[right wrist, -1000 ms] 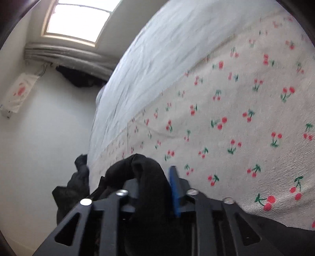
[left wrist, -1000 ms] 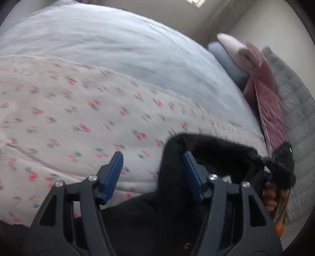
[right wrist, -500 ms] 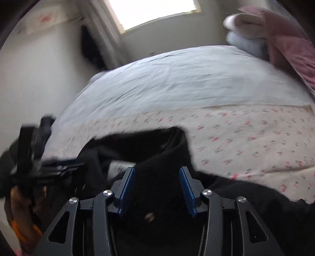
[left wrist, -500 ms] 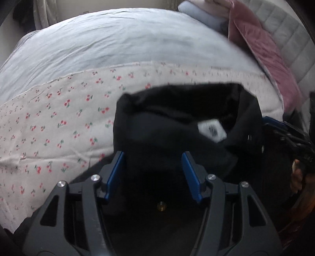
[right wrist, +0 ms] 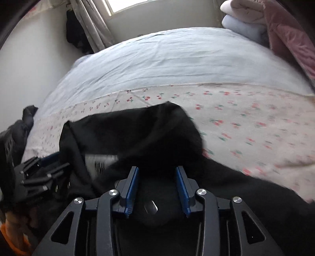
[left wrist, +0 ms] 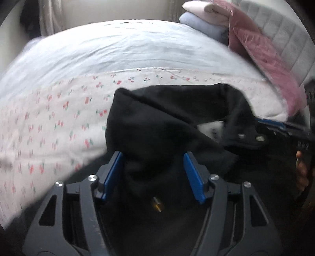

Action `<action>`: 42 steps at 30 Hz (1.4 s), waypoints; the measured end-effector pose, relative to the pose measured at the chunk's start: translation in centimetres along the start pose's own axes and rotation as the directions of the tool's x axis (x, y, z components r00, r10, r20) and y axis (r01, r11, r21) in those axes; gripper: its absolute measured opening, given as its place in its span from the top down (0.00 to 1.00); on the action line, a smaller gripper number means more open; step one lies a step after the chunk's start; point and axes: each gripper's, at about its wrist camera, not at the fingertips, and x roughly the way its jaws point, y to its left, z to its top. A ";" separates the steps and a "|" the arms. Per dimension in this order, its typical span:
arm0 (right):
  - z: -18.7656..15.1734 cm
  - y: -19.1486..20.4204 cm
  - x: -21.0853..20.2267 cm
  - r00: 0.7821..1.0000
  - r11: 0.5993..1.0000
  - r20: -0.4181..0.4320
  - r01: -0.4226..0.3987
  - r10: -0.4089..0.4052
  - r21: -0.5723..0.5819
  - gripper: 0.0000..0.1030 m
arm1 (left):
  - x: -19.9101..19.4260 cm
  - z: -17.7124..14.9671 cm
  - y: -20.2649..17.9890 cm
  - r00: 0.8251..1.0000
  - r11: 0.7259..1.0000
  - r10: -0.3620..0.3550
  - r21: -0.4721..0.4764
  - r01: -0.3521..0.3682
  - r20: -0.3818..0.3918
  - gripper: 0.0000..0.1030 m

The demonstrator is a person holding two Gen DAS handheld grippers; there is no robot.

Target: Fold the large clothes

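The left claw [left wrist: 153,175] is opening, its blue pads [left wrist: 113,175] standing on either side of a thick bunch of the black garment [left wrist: 167,122]; whether the pads are still pressing the cloth is hard to tell. The right claw [right wrist: 157,185] is standing at a middling width with black fabric bunched between its blue pads [right wrist: 132,187], and the cloth seems to be filling the gap, so it is apparently gripping the garment [right wrist: 133,134].

The black garment is hanging between the two claws, stretched above the near edge of the bed, with a white label [left wrist: 211,128] showing on its inner side. Under it the cherry-print cover [left wrist: 59,122] is lying across the bed, and beyond that a pale blue sheet [left wrist: 128,49] is covering the rest. A pink quilted blanket [left wrist: 265,59] and folded pale cushions [left wrist: 204,25] are sitting at the head end, against a grey padded headboard [left wrist: 283,39]. In the right wrist view, a window [right wrist: 126,5] and curtain [right wrist: 92,23] are showing on the far wall.
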 end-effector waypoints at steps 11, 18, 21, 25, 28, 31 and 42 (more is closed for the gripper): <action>-5.0 -10.0 -17.1 0.981 0.990 0.147 0.115 -0.127 0.086 0.24 | -8.2 -6.5 -4.4 1.000 0.998 -0.010 -0.054 0.010 0.001 0.07; -8.1 -18.9 -24.2 0.978 0.959 0.168 0.076 -0.126 0.273 0.18 | -10.2 -9.4 -7.2 1.000 0.996 0.015 -0.082 -0.017 -0.025 0.07; -9.5 -23.2 -25.2 0.975 0.928 0.156 0.092 -0.157 0.362 0.18 | -11.1 -10.0 -8.2 0.998 0.993 0.067 -0.097 -0.066 0.012 0.07; -11.6 -28.6 -25.0 0.976 0.876 0.118 0.105 -0.181 0.471 0.17 | -11.8 -10.6 -9.9 0.995 0.995 0.081 -0.070 -0.077 0.056 0.07; -13.0 -31.7 -23.4 0.980 0.834 0.089 0.104 -0.180 0.542 0.17 | -11.8 -10.7 -11.0 0.994 0.996 0.089 -0.038 -0.087 0.062 0.07; -14.5 -34.5 -20.9 0.988 0.776 0.058 0.075 -0.142 0.626 0.17 | -11.5 -10.9 -11.7 0.996 0.996 0.083 -0.022 -0.082 0.034 0.07; -15.7 -36.6 -15.6 0.982 0.662 0.075 0.059 -0.172 0.747 0.63 | -12.3 -12.1 -13.1 0.993 0.993 0.114 0.029 -0.114 0.019 0.07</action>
